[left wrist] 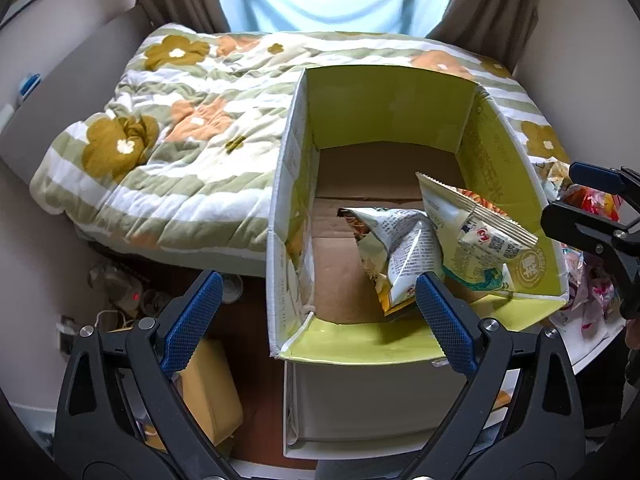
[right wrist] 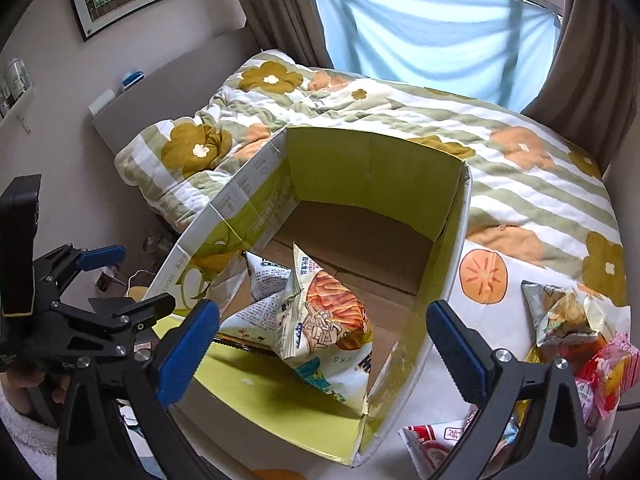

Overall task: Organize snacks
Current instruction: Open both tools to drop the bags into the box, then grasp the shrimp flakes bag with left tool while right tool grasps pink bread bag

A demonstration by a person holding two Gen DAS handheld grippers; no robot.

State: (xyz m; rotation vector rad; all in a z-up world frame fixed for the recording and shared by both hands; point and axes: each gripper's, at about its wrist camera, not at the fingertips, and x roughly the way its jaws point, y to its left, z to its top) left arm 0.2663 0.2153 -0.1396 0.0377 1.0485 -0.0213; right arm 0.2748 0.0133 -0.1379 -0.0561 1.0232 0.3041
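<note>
We see a cardboard box [left wrist: 384,112] at frame centre with yellow-green flaps and plain brown inner walls and floor, holding a white snack bag [right wrist: 320,320] printed with orange sticks and a second white bag [left wrist: 396,256] covered in small dark print. Behind it, across the upper frame, lies a quilt [left wrist: 180,128] striped white and sage green with mustard and peach flowers, under a pale blue curtain [right wrist: 432,40] between brown-grey drapes [right wrist: 596,60]. Our gripper fingers [left wrist: 192,316] are black with blue textured pads.
</note>
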